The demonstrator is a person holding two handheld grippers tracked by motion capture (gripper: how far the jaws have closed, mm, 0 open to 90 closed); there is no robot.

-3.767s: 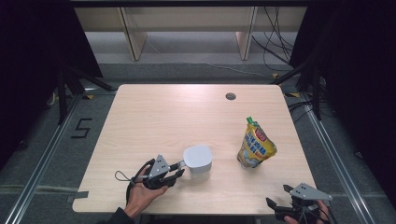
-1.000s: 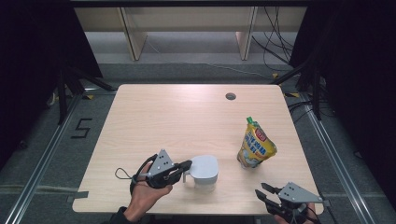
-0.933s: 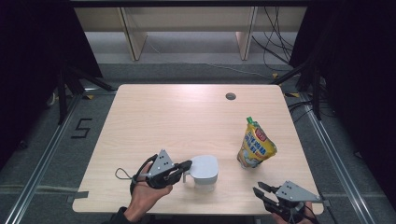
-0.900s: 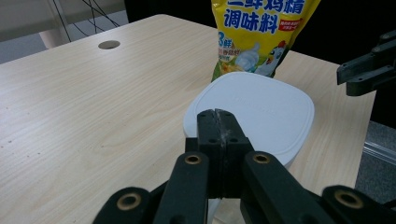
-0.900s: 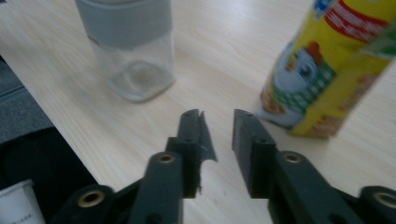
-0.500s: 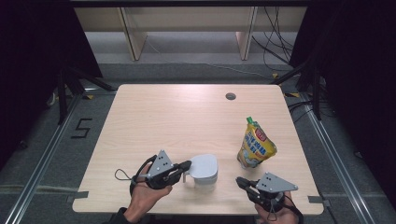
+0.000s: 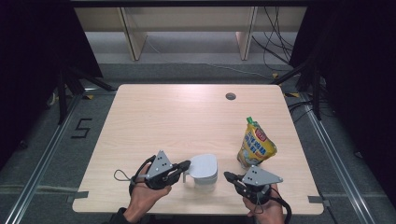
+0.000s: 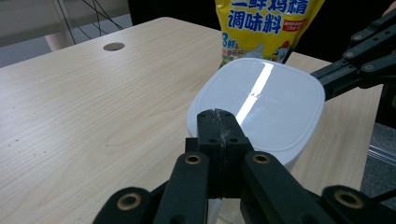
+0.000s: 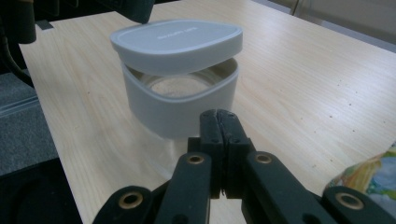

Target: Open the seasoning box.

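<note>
L gripper point(image 8: 217, 140) jaws together beside the tub point(image 9: 180, 105), lid point(image 9: 177, 42) ajar; R gripper point(image 9: 219, 140) jaws pressed together just short of it—prob. open them w/ care before gripping.

Light wooden table point(image 7: 168, 116) holding a white lidded container point(image 7: 204, 168) near its front edge and a yellow seasoning pouch point(image 7: 256, 145) standing nearby.
</note>
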